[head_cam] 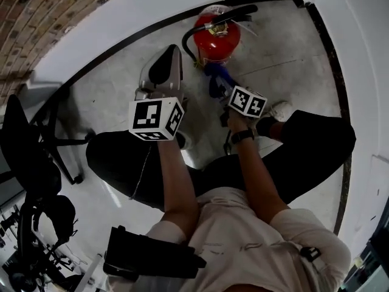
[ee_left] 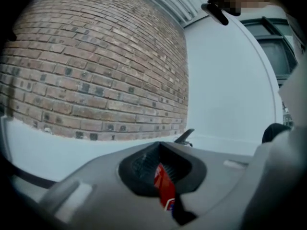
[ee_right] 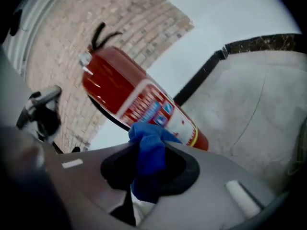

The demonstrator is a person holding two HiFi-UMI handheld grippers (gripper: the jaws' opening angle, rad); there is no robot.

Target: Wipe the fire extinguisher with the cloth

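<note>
The red fire extinguisher (head_cam: 216,37) stands on the pale floor by the white wall, its black lever and hose on top. In the right gripper view the fire extinguisher (ee_right: 136,97) fills the middle, tilted, with its label facing me. My right gripper (head_cam: 219,83) is shut on a bunched blue cloth (ee_right: 148,150), which sits just short of the cylinder's lower part. My left gripper (head_cam: 165,58) hangs to the extinguisher's left with jaws together, holding nothing. In its own view only a red sliver of the extinguisher (ee_left: 165,186) shows through the slit between the jaws.
A black office chair (head_cam: 36,157) stands at the left and a black bag (head_cam: 146,257) lies near me. My legs in dark trousers and a pale shoe (head_cam: 281,109) are on the floor below the extinguisher. Dark skirting (head_cam: 328,47) runs along the walls; a brick wall (ee_left: 96,66) is behind.
</note>
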